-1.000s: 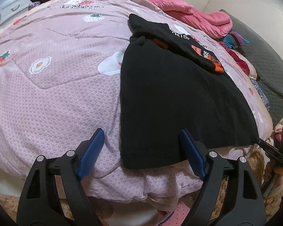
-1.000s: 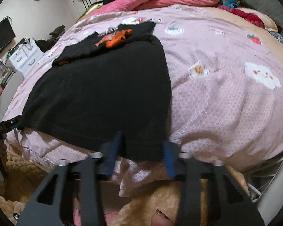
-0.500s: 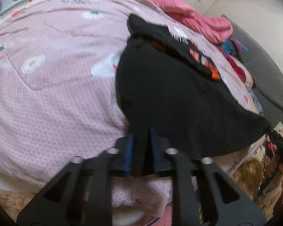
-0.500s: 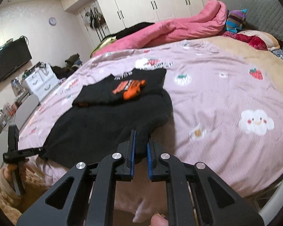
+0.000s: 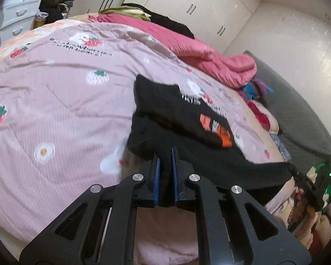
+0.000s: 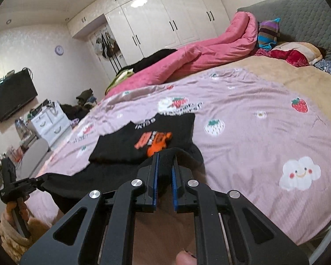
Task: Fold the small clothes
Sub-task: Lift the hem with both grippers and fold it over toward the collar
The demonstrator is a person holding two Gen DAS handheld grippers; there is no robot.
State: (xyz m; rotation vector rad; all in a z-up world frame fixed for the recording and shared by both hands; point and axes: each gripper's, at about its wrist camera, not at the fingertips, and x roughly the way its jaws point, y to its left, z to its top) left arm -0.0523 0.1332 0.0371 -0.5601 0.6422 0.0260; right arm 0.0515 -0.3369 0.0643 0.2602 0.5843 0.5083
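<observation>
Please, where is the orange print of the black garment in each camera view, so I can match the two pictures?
Left wrist view: the orange print lies right of centre, above and right of the left claw.
Right wrist view: the orange print lies just left of centre, directly above the right claw.
Shared landmark: the rolled pink quilt at the far side of the bed.
</observation>
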